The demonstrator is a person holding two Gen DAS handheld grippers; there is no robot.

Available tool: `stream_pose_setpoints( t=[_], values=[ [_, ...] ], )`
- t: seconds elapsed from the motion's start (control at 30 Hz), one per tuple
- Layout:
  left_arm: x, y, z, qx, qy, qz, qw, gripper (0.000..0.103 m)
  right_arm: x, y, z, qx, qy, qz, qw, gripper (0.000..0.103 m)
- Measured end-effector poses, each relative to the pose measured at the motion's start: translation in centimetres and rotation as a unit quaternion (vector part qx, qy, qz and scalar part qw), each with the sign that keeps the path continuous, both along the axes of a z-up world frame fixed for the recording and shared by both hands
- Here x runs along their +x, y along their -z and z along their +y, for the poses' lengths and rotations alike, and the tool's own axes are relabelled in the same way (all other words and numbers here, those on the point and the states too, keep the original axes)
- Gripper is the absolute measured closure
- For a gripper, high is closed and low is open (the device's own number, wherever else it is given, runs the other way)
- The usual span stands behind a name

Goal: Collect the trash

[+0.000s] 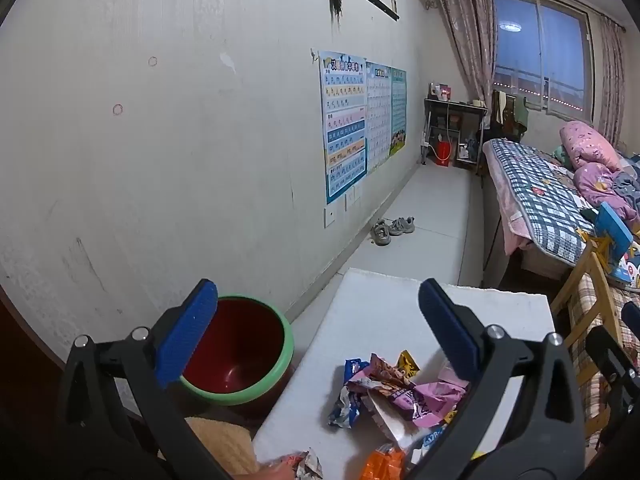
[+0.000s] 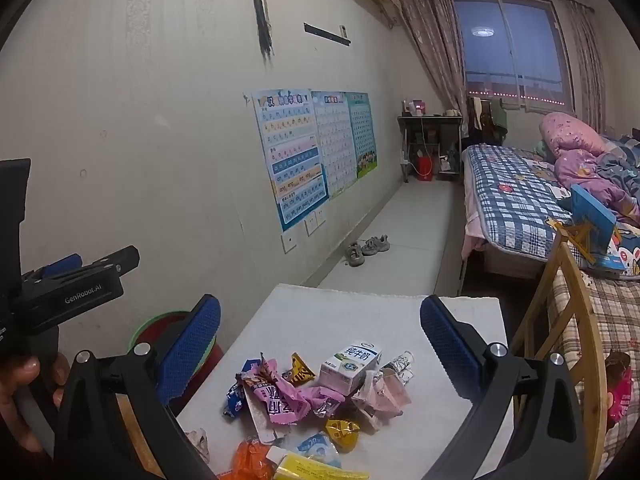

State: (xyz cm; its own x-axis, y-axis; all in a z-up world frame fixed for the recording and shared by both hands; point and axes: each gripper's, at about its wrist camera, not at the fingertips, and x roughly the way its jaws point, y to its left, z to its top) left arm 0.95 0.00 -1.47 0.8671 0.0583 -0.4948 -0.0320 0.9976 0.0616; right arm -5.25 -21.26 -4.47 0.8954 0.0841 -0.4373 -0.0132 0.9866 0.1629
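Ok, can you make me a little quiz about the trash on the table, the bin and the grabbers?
1. True or false: the left gripper is shut on a wrapper.
2. Where does the bin stand from the white table in the left wrist view?
A. left of it
B. on top of it
C. right of it
3. What upright box stands among the wrappers?

Key: 1 false, it is open and empty; 2 A; 3 the milk carton.
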Motion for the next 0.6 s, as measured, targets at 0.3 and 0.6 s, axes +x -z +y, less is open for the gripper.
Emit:
stream_pose_setpoints(
  t=[0.3, 0.6],
  values=[
    [0.19, 0.09, 0.4, -0.003, -0.004, 0.003, 1.0, 0.004, 0.04, 0.16, -0.03, 0.003, -0.001, 0.003, 1.0, 0.007],
    [-0.02, 0.33, 0.32, -0.003, -0.007, 0.003, 1.0, 0.004, 0.06, 0.34, -0.06, -0.001, -0.001, 0.0, 1.0, 0.007]
  ],
)
